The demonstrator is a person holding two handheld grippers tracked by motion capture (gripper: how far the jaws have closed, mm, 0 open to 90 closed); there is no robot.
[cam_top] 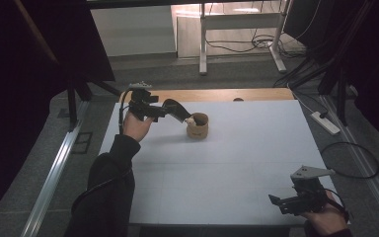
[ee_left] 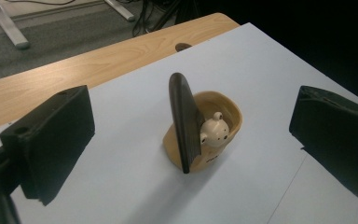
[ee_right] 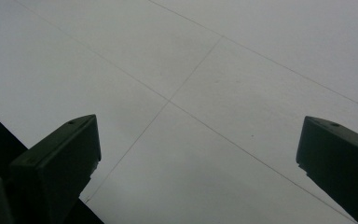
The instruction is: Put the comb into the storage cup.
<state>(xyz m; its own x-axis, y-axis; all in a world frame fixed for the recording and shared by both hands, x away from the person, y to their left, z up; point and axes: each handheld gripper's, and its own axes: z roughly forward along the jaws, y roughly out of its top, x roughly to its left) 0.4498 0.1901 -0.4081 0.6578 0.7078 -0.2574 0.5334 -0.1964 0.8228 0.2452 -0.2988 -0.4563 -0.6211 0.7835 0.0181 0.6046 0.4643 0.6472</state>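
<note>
Overhead, the left gripper (cam_top: 177, 111) reaches across the white sheet (cam_top: 237, 163) toward a tan cup (cam_top: 198, 126) near the far edge; the right gripper (cam_top: 282, 203) hangs at the near right corner, well apart from it.

Along the left gripper's jaws, spread wide and holding nothing, the cup (ee_left: 214, 135) stands between them farther off, with a dark comb (ee_left: 184, 122) upright in it beside a small cream bear figure (ee_left: 213, 130).

Along the right gripper's jaws, also spread wide and empty, lies bare sheet (ee_right: 205, 93).
</note>
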